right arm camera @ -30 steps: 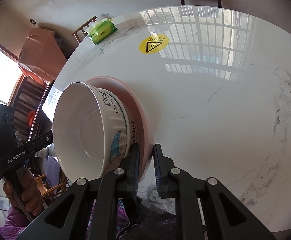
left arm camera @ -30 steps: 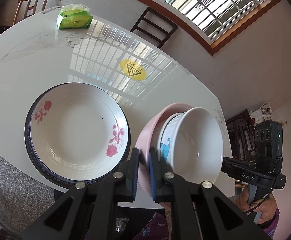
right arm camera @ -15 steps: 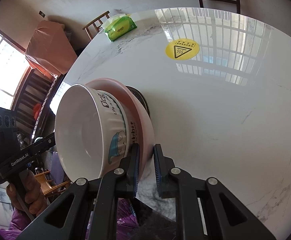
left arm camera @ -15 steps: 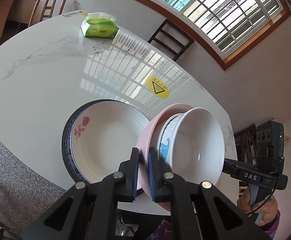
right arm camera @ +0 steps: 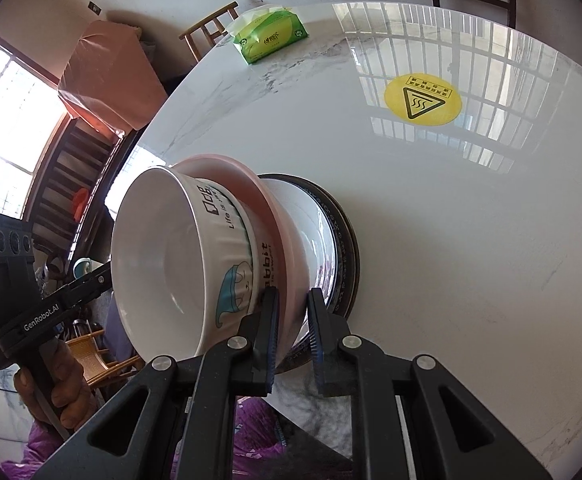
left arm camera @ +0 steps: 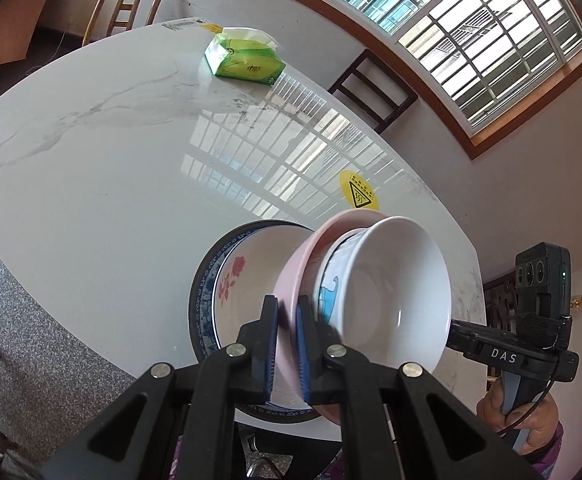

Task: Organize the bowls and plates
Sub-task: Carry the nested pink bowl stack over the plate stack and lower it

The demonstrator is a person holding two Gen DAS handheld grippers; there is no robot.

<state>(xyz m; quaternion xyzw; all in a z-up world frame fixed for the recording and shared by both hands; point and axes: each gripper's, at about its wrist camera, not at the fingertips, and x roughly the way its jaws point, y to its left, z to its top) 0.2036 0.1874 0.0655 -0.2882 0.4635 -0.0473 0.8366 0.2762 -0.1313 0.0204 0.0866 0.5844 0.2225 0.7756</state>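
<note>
My left gripper (left arm camera: 287,350) and my right gripper (right arm camera: 293,334) are both shut on the rim of a pink plate (left arm camera: 295,268) (right arm camera: 267,196), from opposite sides. A white bowl with a blue cartoon print (left arm camera: 395,292) (right arm camera: 163,264) sits in the pink plate. Both are held over a white rose-patterned plate (left arm camera: 235,280) (right arm camera: 311,216) that rests on a dark blue-rimmed plate (left arm camera: 201,300) (right arm camera: 347,240) on the table's near edge. Whether the pink plate touches the rose plate cannot be told.
The white marble table (left arm camera: 111,152) carries a green tissue pack (left arm camera: 245,58) (right arm camera: 271,38) at the far side and a yellow warning sticker (left arm camera: 358,195) (right arm camera: 422,99). Chairs (left arm camera: 373,88) stand around the table. The table edge lies just under the stack.
Both grippers carried the pink plate and bowl leftward across the table, from beside the plate stack to over it.
</note>
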